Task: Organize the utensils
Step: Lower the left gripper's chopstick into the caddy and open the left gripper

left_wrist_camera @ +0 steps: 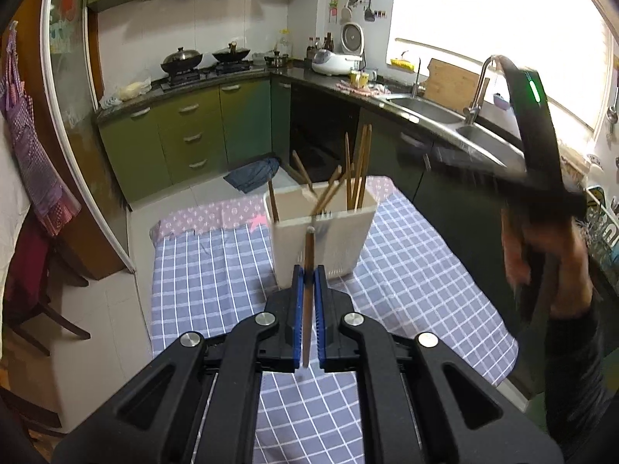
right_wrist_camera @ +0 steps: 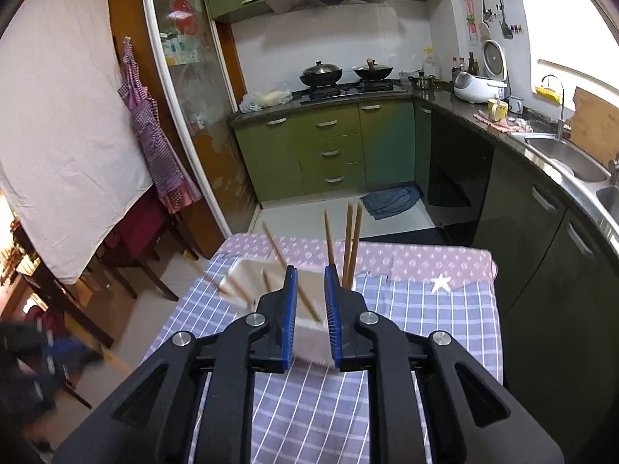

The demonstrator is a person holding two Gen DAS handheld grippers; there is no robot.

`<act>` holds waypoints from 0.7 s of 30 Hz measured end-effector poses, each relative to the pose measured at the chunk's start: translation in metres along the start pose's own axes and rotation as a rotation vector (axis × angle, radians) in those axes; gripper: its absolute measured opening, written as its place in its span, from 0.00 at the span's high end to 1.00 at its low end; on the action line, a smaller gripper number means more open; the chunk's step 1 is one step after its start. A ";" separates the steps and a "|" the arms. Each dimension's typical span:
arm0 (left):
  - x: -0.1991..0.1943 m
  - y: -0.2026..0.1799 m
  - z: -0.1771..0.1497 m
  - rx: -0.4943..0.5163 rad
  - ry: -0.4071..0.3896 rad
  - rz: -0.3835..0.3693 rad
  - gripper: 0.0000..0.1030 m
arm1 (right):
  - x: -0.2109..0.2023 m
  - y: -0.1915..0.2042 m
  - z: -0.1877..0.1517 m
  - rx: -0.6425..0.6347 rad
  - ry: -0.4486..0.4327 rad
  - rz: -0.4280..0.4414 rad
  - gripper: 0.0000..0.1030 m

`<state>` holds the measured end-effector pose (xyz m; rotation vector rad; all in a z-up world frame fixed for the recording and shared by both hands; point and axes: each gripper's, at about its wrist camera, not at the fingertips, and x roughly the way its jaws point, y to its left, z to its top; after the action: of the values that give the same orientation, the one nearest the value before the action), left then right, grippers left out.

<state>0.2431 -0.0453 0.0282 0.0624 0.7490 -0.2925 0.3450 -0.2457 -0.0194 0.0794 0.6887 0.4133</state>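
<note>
A white utensil holder [left_wrist_camera: 321, 232] stands on the checked tablecloth [left_wrist_camera: 406, 278] with several wooden chopsticks [left_wrist_camera: 361, 162] upright in it. My left gripper [left_wrist_camera: 308, 270] is shut on a wooden chopstick [left_wrist_camera: 307, 297], held just in front of the holder. My right gripper [right_wrist_camera: 310, 270] is open and empty above the holder [right_wrist_camera: 309, 332], whose chopsticks [right_wrist_camera: 350, 239] rise past its fingers. The right gripper also shows blurred in the left wrist view [left_wrist_camera: 541, 178], raised at the right.
The table ends at a pink cloth strip [right_wrist_camera: 425, 259] on the far side. Green cabinets [right_wrist_camera: 329, 147], a stove with woks [right_wrist_camera: 344, 73] and a sink counter [left_wrist_camera: 445, 112] lie beyond. Chairs [right_wrist_camera: 131, 239] stand to the left.
</note>
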 end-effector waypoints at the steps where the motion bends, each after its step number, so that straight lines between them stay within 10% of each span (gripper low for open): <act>1: -0.002 0.000 0.007 -0.003 -0.008 0.000 0.95 | -0.003 -0.002 -0.010 0.003 0.002 -0.002 0.85; 21: -0.030 -0.010 0.138 -0.019 -0.246 0.066 0.95 | 0.017 -0.016 -0.095 0.033 0.100 -0.003 0.79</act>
<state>0.3105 -0.0697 0.1501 0.0325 0.5047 -0.2248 0.3024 -0.2600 -0.1063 0.0897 0.7941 0.4051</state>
